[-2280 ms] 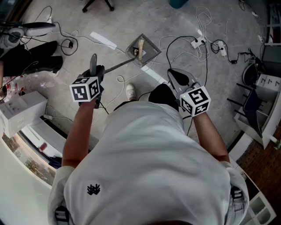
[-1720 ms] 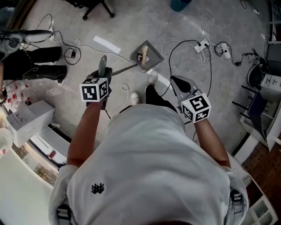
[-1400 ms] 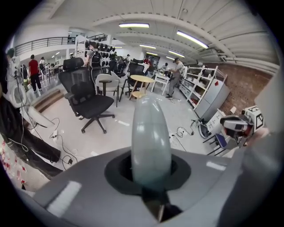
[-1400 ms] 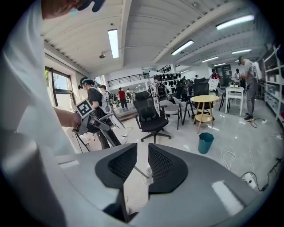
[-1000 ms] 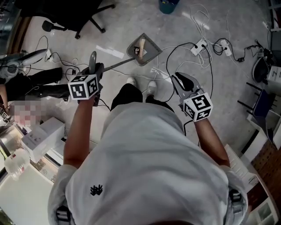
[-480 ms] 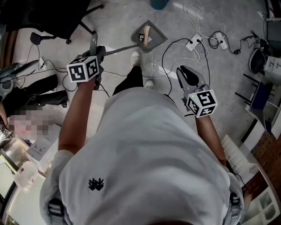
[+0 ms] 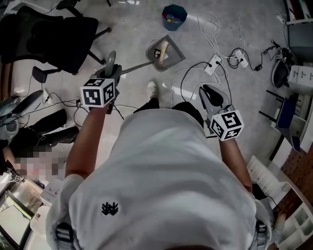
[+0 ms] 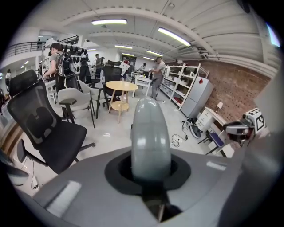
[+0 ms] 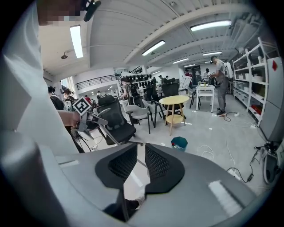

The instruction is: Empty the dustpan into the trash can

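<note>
Here are one dustpan (image 7: pixel 165 52) and one trash can (image 7: pixel 173 14).

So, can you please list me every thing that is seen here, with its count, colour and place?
dustpan: one, grey, ahead of the person, with pale litter inside
trash can: one, dark teal, on the floor just beyond the dustpan
office chair: one nearby, black, on the floor at the left
cables: several, white and black, on the floor at the right
power strip: one, white, among the cables
round table: one, light wood, far across the room
shoe: one in view, white, behind the dustpan
left claw: grey, shut on the dustpan's long handle
right claw: grey with black pads, almost together, holding nothing
</note>
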`<move>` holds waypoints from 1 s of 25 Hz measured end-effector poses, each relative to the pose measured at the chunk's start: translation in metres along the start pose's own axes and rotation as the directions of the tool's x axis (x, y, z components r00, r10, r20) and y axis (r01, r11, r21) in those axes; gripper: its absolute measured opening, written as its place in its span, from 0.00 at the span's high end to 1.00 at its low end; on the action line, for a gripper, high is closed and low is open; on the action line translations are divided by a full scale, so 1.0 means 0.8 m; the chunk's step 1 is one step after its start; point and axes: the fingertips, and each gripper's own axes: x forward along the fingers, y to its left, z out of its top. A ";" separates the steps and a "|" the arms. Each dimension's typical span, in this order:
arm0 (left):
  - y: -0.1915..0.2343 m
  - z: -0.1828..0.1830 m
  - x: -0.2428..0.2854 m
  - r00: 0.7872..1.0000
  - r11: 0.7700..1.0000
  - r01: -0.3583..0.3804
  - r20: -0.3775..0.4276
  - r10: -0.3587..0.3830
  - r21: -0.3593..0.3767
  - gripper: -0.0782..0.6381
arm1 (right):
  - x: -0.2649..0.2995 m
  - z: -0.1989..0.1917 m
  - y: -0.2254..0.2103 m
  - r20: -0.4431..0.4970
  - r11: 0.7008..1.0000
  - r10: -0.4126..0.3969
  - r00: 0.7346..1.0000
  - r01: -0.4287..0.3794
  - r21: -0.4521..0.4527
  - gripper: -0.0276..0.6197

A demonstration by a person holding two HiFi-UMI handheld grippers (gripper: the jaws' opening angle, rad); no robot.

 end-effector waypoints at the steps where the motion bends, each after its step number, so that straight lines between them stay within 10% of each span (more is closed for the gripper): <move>1: 0.008 0.012 0.004 1.000 1.000 0.004 0.002 -0.004 0.014 0.75 | 0.010 0.009 0.000 0.004 1.000 -0.001 1.000 0.001 -0.003 0.87; 25: 0.045 0.277 0.135 0.980 0.982 -0.186 0.084 0.183 0.024 0.76 | 0.114 0.122 -0.221 0.012 0.993 0.114 0.993 -0.114 -0.035 0.87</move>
